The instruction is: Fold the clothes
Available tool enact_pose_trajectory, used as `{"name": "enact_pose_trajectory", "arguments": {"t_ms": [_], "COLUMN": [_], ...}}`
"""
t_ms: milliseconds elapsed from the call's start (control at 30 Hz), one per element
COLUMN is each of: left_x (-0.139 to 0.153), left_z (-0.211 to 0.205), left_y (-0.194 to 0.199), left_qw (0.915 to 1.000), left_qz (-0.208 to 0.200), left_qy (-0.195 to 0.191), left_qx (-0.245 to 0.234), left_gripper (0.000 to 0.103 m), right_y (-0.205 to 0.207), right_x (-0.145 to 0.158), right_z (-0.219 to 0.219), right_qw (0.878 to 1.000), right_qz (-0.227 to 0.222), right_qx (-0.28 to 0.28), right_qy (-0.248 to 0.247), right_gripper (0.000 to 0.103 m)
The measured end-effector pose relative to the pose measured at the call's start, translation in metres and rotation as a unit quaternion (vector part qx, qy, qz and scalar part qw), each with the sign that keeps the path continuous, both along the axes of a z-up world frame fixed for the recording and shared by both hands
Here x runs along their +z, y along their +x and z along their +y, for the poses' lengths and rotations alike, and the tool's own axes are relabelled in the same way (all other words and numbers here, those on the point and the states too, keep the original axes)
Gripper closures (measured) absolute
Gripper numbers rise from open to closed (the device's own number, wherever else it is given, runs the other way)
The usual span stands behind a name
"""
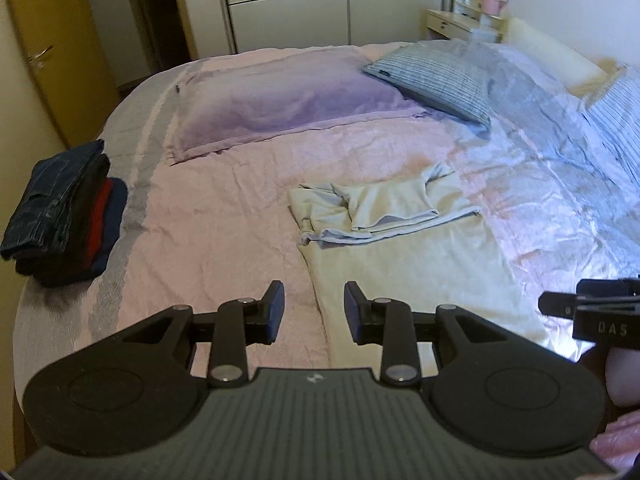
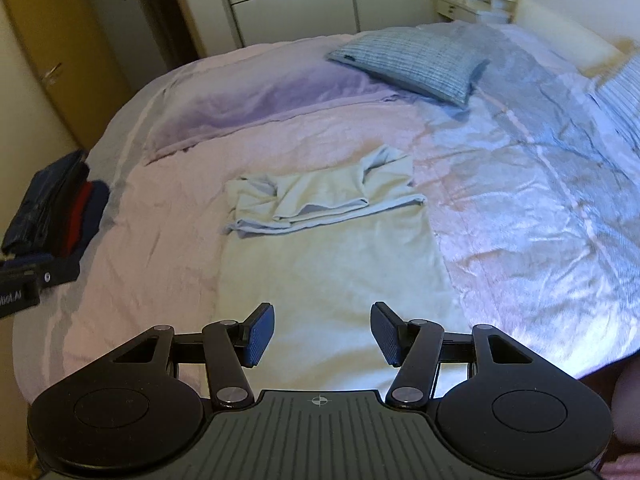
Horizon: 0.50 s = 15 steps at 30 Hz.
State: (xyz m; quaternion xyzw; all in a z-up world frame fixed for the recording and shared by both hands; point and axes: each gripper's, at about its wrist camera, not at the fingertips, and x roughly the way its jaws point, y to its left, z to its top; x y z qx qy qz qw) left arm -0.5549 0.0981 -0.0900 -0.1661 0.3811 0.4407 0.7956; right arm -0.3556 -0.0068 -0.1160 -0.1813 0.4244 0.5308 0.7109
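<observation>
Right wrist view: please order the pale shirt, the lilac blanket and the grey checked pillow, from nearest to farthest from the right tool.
1. The pale shirt, spread on the bed directly ahead of the right tool.
2. The lilac blanket, beyond the shirt, to the left.
3. The grey checked pillow, farthest, toward the headboard, right of the blanket.

Shirt (image 2: pixel 332 248) on bed (image 2: pixel 520 220), stack (image 1: pixel 64 216) left.

I see a wide bed (image 1: pixel 224 216) under a pink cover. A lilac pillow (image 1: pixel 280 100) lies flat at its far side, with a blue-striped cushion (image 1: pixel 436 76) just beside it. Beyond stand a white wardrobe (image 1: pixel 320 0), a small dresser (image 1: pixel 460 24) and a yellow door (image 1: pixel 44 52).
</observation>
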Motion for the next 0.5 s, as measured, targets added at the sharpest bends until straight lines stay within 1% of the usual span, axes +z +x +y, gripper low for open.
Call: {"name": "enact_pose_trajectory", "arguments": {"t_ms": [133,233,400,500], "left_x": [-0.006,-0.01,-0.018,-0.022], "left_z": [-0.015,-0.028,-0.051,-0.062], "left_y": [0.021,0.04,0.069,0.08], "left_qw": [0.9998,0.9996,0.9989,0.9984], "left_qz": [0.002,0.001,0.006,0.016], "left_qy": [-0.005,-0.015,-0.03,-0.036], "left_qx": [0.017,0.024,0.035,0.04], "left_gripper": [0.074,0.074,0.073,0.072], "right_y": [0.021,0.045,0.084,0.097], "right_x": [-0.004,-0.005,-0.009,-0.01], "right_z": [-0.01,-0.022,-0.038,-0.046], "right_qw": [1.0,0.999,0.999,0.998], "right_qz": [-0.009,-0.015,-0.01,-0.008], "right_qx": [0.02,0.03,0.034,0.047], "right_qy": [-0.013,-0.024,-0.04,-0.045], "right_gripper": [0.046,0.046,0.046,0.046]}}
